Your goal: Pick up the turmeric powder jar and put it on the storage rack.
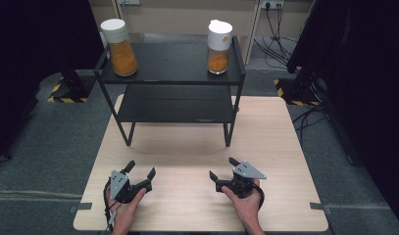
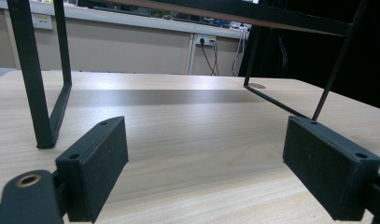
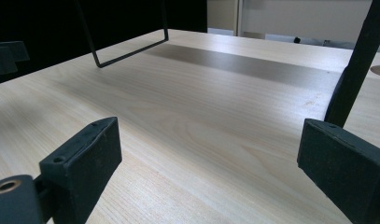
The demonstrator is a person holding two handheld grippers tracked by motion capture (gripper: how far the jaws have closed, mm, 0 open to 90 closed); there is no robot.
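Resting low on the table at seven and five o'clock, left gripper and right gripper both released, jaws spread, grasping nothing.

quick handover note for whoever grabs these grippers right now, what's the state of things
Left gripper: open, nothing in it, low over the near left of the table.
Right gripper: open, nothing in it, low over the near right.
Things: two white-lidded jars of orange contents stand upright on the top shelf of the black rack at the far side, the left jar fuller than the right jar.
Done: nothing visibly; both jars untouched.
Left: all of it; probably reach for a jar.
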